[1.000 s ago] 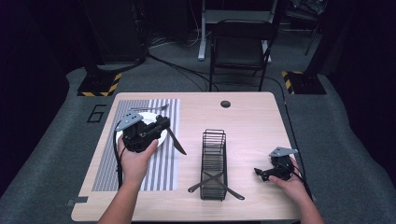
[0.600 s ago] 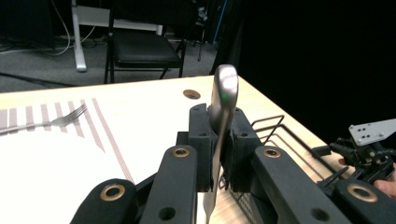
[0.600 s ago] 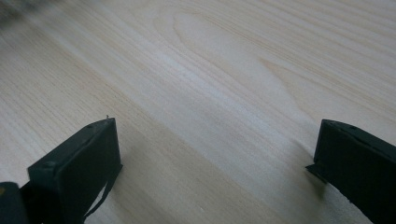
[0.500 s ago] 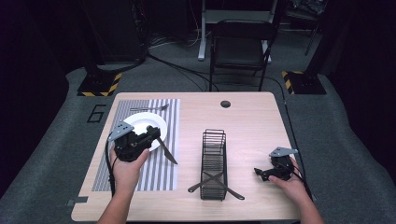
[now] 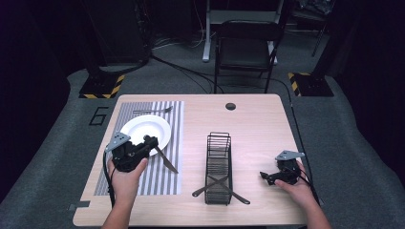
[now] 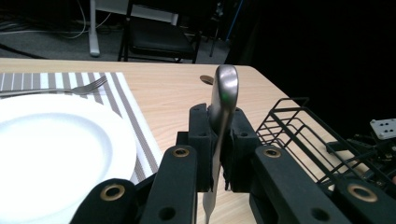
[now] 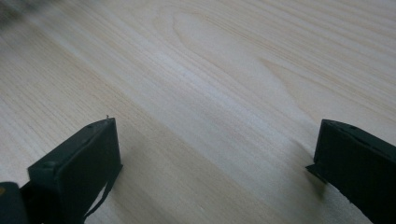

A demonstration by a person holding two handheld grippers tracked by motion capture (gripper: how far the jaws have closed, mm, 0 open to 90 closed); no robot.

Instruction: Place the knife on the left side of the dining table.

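Note:
My left gripper (image 5: 152, 142) is shut on a metal table knife (image 5: 166, 162) and hovers at the near right rim of a white plate (image 5: 143, 130). The blade slants toward the near right over the striped placemat (image 5: 157, 177). In the left gripper view the knife (image 6: 223, 93) stands upright, clamped between the pads of the gripper (image 6: 219, 135), with the plate (image 6: 56, 149) at the left. A fork (image 5: 153, 110) lies beyond the plate on the mat. My right gripper (image 5: 267, 177) rests low at the table's right side, its jaws wide apart over bare wood (image 7: 215, 154) and holding nothing.
A black wire rack (image 5: 218, 164) stands mid-table between the hands, with two dark bars crossed at its near end. A dark round cap (image 5: 230, 106) sits near the far edge. A chair (image 5: 246, 47) stands behind the table.
My left hand has drawn back toward the near side and sunk lower, carrying the knife from over the plate to its near rim. The right hand has stayed put.

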